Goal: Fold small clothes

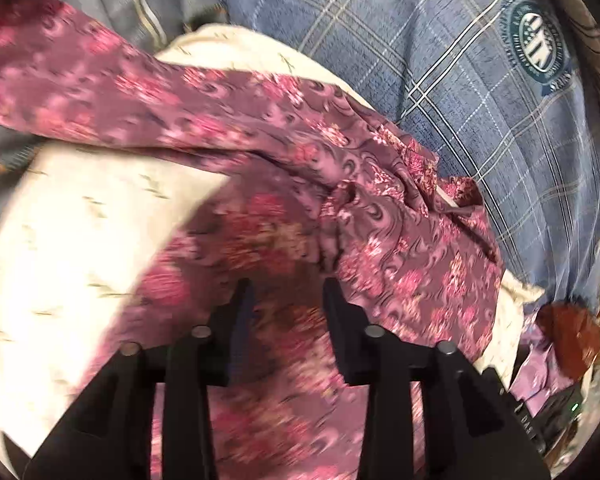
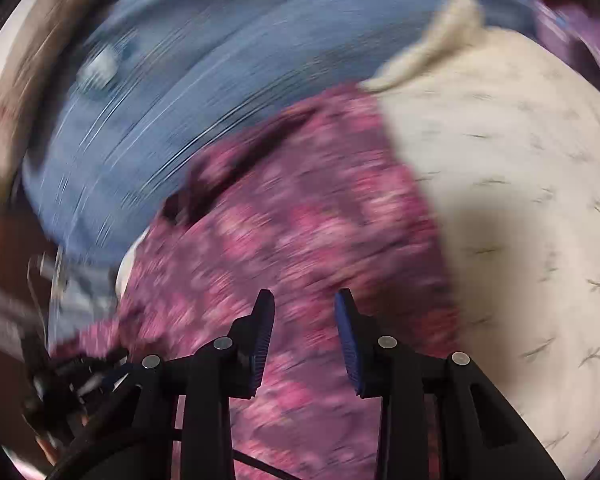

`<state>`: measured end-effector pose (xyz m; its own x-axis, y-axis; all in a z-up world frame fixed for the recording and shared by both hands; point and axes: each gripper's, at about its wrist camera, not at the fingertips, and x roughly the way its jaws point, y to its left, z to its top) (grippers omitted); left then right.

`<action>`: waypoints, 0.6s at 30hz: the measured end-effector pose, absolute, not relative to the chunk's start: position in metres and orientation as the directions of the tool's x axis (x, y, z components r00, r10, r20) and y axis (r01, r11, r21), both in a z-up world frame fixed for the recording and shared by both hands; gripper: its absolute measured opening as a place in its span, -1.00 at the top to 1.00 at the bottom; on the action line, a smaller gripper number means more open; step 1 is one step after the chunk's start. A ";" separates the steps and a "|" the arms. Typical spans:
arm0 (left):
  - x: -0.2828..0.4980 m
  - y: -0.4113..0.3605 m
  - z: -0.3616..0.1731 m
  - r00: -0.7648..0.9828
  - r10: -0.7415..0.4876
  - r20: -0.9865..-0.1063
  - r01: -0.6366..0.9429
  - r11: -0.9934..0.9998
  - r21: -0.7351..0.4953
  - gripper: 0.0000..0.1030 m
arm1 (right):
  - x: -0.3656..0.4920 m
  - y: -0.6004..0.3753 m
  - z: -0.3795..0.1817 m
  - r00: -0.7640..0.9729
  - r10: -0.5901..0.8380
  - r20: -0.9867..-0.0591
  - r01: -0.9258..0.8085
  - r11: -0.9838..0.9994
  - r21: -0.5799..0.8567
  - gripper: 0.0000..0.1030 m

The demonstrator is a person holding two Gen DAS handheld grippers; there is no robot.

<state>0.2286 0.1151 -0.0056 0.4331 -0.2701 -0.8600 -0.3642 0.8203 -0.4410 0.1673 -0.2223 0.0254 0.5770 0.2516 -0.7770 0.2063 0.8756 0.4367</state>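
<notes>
Round crest [image 1: 538, 42] on blue plaid cloth [image 1: 440, 60]

A blue plaid bedcover [image 1: 460, 80] with a round emblem [image 1: 538, 42] lies under hard light.

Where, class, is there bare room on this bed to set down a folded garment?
Free: the cream sheet right of the pink floral garment, and the blue plaid cloth beyond it. Crowded: the floral garment's bunched folds ahead of the left gripper.

The left gripper [image 1: 288, 300] points steeply downward, its black fingers [image 1: 242, 320] parted with nothing pinched between them. The right gripper [image 2: 305, 312] likewise tilts down, blue-padded fingers [image 2: 346, 336] apart and empty.
</notes>
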 end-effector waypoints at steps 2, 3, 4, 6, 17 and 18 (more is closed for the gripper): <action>0.218 0.129 0.004 0.445 -0.256 -0.858 -0.355 0.830 -0.431 0.06 | 0.171 -0.191 0.029 0.561 0.253 -0.788 0.143 0.908 0.394 0.34; 0.212 0.141 0.010 0.450 -0.243 -0.860 -0.352 0.836 -0.420 -0.07 | 0.173 -0.170 0.031 0.554 0.259 -0.792 0.095 0.925 0.369 0.32; 0.206 0.157 0.017 0.456 -0.220 -0.862 -0.354 0.844 -0.403 -0.09 | 0.176 -0.150 0.032 0.545 0.265 -0.796 0.051 0.937 0.347 0.32; 0.197 0.188 0.031 0.472 -0.162 -0.867 -0.370 0.856 -0.361 -0.10 | 0.183 -0.106 0.035 0.527 0.282 -0.802 -0.039 0.950 0.308 0.30; 0.151 0.368 0.123 0.556 0.142 -0.819 -0.512 0.834 -0.204 -0.41 | 0.213 0.099 0.021 0.464 0.364 -0.808 -0.415 0.895 0.165 0.01; 0.151 0.379 0.127 0.567 0.131 -0.813 -0.510 0.831 -0.222 -0.53 | 0.213 0.114 0.019 0.458 0.370 -0.809 -0.440 0.885 0.155 -0.02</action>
<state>0.1514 0.3788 0.1269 0.5670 0.1309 -0.8133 -0.5097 0.8313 -0.2215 0.2127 0.1144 0.0189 0.4576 0.3696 -0.8087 -0.4399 0.8845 0.1554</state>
